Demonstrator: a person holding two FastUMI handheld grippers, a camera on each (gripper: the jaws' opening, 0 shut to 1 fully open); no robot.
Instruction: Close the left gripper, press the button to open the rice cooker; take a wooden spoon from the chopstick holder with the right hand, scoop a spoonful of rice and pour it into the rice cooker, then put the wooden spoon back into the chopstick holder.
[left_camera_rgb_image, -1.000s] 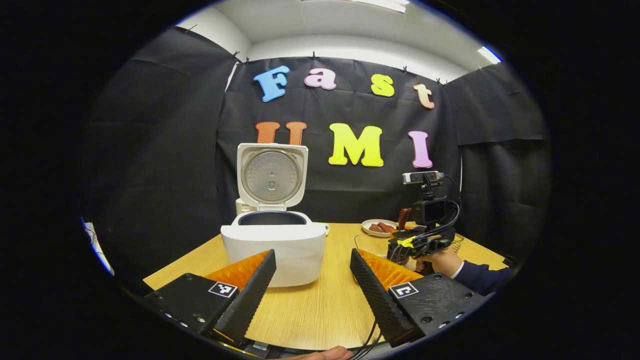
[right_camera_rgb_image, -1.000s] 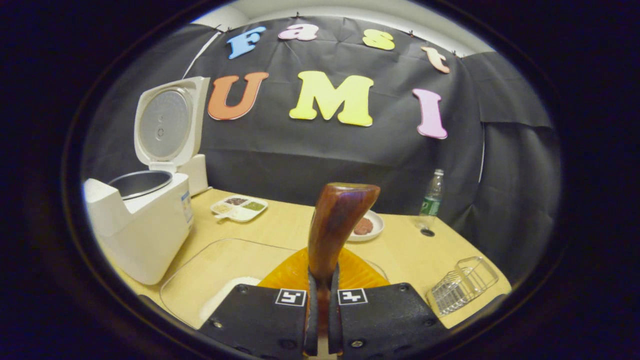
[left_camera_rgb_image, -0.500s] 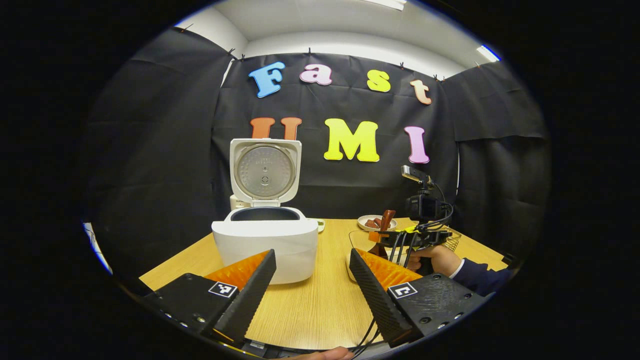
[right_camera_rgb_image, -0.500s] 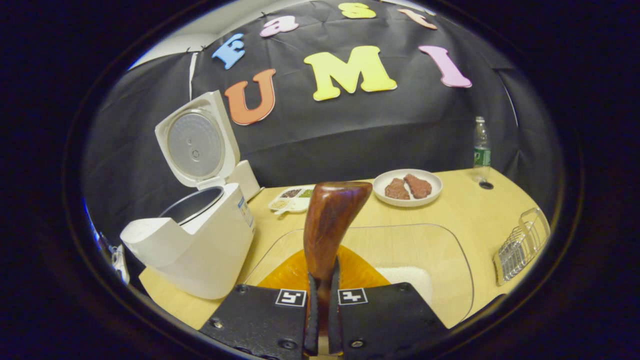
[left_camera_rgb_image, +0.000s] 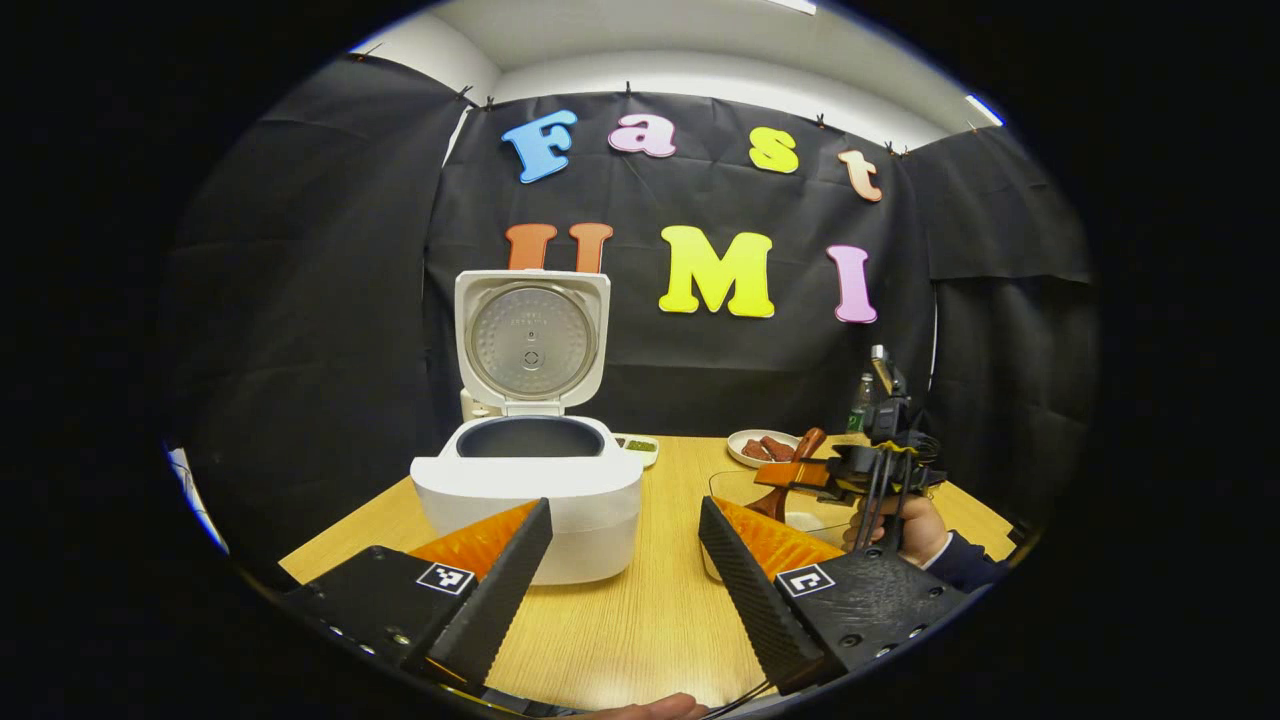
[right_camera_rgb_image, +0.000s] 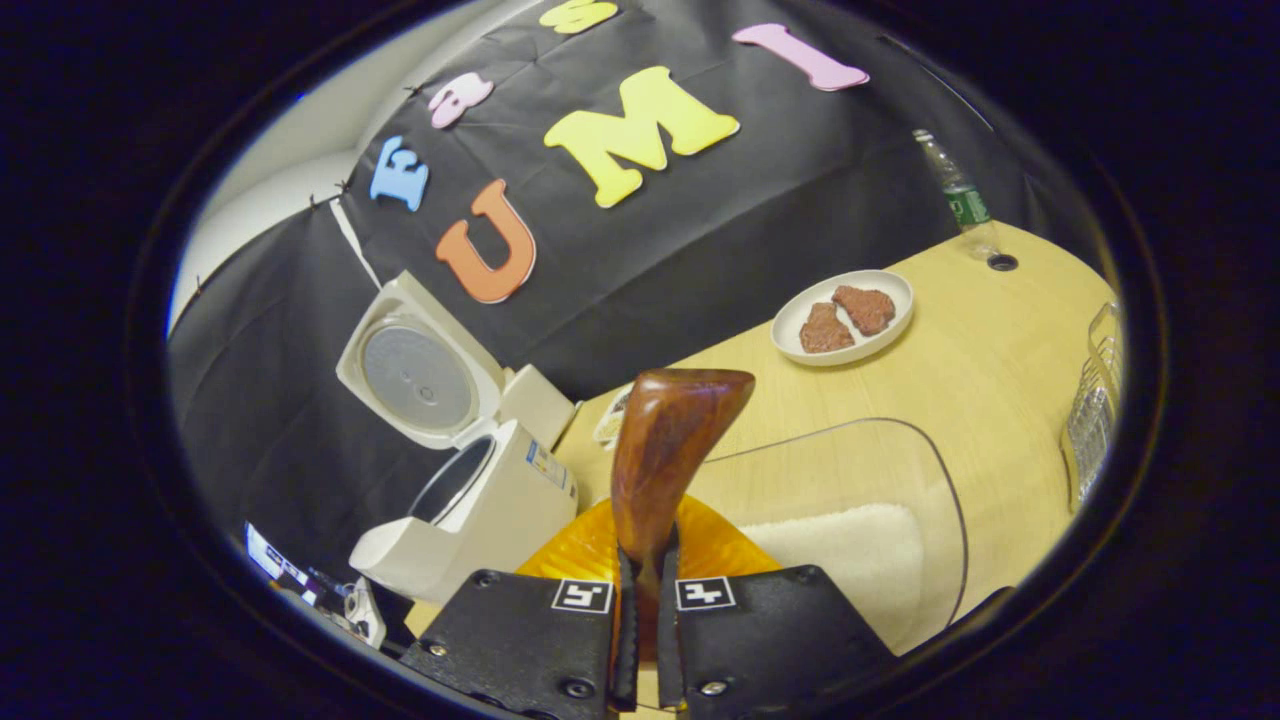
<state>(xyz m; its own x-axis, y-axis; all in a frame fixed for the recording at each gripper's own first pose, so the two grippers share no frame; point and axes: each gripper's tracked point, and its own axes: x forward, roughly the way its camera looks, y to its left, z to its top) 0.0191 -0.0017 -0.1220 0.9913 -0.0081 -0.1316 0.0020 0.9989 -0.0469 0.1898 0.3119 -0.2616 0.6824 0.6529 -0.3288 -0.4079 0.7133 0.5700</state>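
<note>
The white rice cooker (left_camera_rgb_image: 528, 485) stands open on the wooden table, its lid (left_camera_rgb_image: 531, 340) upright and its dark inner pot empty as far as I see. My left gripper (left_camera_rgb_image: 625, 510) hovers open in front of it, holding nothing. My right gripper (right_camera_rgb_image: 647, 548) is shut on the handle of the brown wooden spoon (right_camera_rgb_image: 668, 440) and is rolled to one side over a clear container (right_camera_rgb_image: 930, 480) with white rice (right_camera_rgb_image: 850, 545). In the left gripper view a hand holds the right gripper (left_camera_rgb_image: 885, 468), with the spoon (left_camera_rgb_image: 792, 468) over that container. The spoon's bowl is hidden.
A white plate of brown meat (right_camera_rgb_image: 843, 315) and a plastic bottle (right_camera_rgb_image: 955, 190) stand toward the back of the table. A wire holder (right_camera_rgb_image: 1092, 420) sits at the right edge. A small seasoning tray (left_camera_rgb_image: 638, 448) lies behind the cooker.
My right gripper has rolled sideways with the spoon and moved over the rice container. In the left gripper view it has shifted right. The left gripper has stayed open, almost still.
</note>
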